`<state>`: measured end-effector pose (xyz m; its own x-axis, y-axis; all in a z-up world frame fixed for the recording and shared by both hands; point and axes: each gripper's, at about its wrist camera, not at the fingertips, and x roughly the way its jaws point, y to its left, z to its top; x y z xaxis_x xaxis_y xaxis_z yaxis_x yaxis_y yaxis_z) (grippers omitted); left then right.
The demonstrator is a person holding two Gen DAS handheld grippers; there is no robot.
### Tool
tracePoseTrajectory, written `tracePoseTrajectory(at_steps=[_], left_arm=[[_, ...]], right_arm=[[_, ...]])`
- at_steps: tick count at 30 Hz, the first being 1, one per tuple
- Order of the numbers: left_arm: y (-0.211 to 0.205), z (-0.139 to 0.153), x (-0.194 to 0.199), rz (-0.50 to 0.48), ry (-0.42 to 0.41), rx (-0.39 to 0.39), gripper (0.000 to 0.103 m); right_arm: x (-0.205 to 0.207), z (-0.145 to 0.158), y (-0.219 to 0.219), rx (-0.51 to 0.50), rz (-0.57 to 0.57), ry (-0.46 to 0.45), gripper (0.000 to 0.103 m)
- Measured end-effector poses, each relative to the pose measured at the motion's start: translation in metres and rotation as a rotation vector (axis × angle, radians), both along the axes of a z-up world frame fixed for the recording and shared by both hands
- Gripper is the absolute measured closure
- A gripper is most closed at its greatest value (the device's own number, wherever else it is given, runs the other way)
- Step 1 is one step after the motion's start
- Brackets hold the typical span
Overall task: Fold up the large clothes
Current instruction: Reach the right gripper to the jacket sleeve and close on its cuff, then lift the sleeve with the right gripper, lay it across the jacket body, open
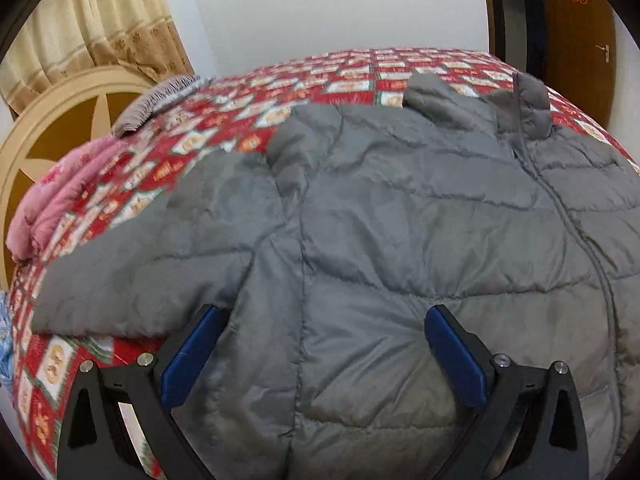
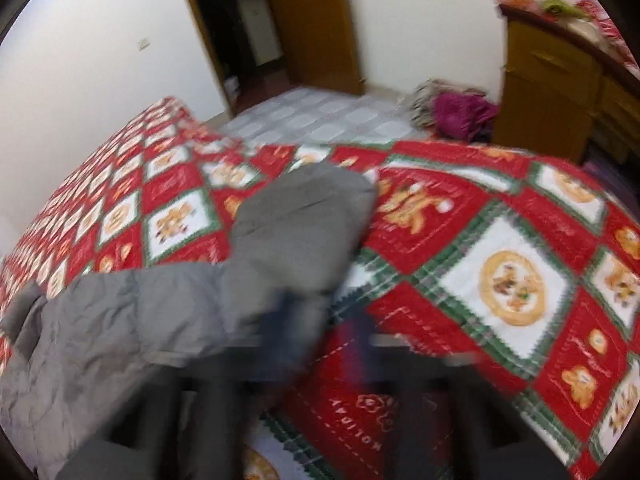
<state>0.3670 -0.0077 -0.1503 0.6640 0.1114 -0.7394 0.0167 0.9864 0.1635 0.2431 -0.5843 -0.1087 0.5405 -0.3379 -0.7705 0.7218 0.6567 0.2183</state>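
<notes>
A grey quilted puffer jacket lies spread face up on a bed with a red, white and green patterned bedspread. My left gripper is open, its blue pads wide apart just over the jacket's near hem, gripping nothing. In the right wrist view one sleeve stretches away across the bedspread. My right gripper is heavily blurred at the sleeve's near edge. Its fingers stand close together and look shut on the sleeve fabric, though blur hides the exact pinch.
Pink clothes and a grey striped cloth lie at the bed's left side by the round headboard. A wooden cabinet, a heap of clothes on the floor and an open doorway lie beyond the bed.
</notes>
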Motion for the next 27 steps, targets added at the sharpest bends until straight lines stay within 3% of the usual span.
tracePoseTrajectory(at_steps=[3, 5, 8, 12, 16, 18, 22, 25, 27], left_arm=[[0.008, 0.001, -0.004, 0.003, -0.001, -0.066, 0.001], [0.015, 0.000, -0.006, -0.007, 0.019, -0.118, 0.001], [0.024, 0.002, -0.012, -0.017, 0.032, -0.151, 0.001], [0.043, 0.014, -0.036, 0.005, -0.039, -0.144, 0.001], [0.065, 0.012, -0.053, 0.014, -0.056, -0.214, 0.001], [0.070, 0.001, -0.057, 0.019, -0.035, -0.247, 0.001], [0.074, -0.007, -0.060, 0.014, -0.049, -0.289, 0.001], [0.074, -0.009, -0.061, 0.010, -0.060, -0.292, 0.001], [0.074, -0.009, -0.061, 0.007, -0.063, -0.291, 0.001]], right_arm=[[-0.006, 0.003, -0.001, 0.030, -0.010, -0.027, 0.093], [-0.010, 0.016, 0.008, -0.007, 0.002, -0.049, 0.094], [-0.017, 0.056, 0.039, -0.132, 0.082, -0.111, 0.094], [-0.022, 0.117, 0.102, -0.323, 0.224, -0.182, 0.095], [-0.011, 0.156, 0.193, -0.471, 0.450, -0.231, 0.095], [-0.001, 0.158, 0.248, -0.464, 0.585, -0.256, 0.095], [0.021, 0.128, 0.327, -0.347, 0.758, -0.275, 0.095], [0.034, 0.098, 0.363, -0.292, 0.822, -0.243, 0.095], [0.036, 0.081, 0.372, -0.248, 0.819, -0.214, 0.090]])
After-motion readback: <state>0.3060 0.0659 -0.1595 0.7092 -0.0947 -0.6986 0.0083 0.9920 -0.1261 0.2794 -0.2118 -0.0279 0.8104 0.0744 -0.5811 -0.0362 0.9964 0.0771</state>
